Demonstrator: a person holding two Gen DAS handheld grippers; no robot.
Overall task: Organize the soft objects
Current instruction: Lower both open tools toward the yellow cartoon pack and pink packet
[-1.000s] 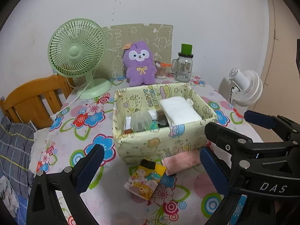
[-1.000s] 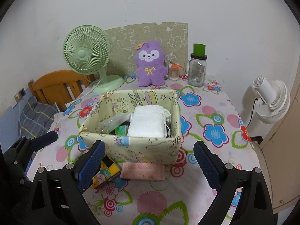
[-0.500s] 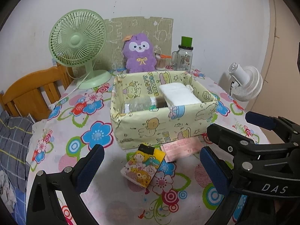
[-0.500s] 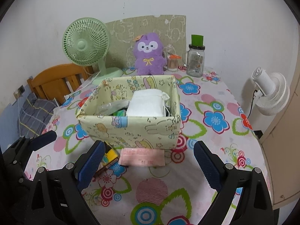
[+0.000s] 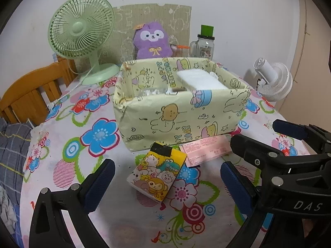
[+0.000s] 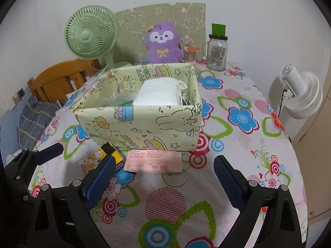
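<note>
Floral cloth covers the tabletop beneath both my claws. At centre stands a pale yellow cartoon-print fabric box, holding a white folded pad beside clear plastic-wrapped items. Behind it stand a green fan and a purple plush toy. Just before the box lie a yellow cartoon tissue pack and a pink flat packet, edges touching. My left claw and right claw hover open, empty.

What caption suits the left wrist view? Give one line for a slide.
Open left tongs hover over a cartoon tissue pack before the yellow fabric box.
</note>
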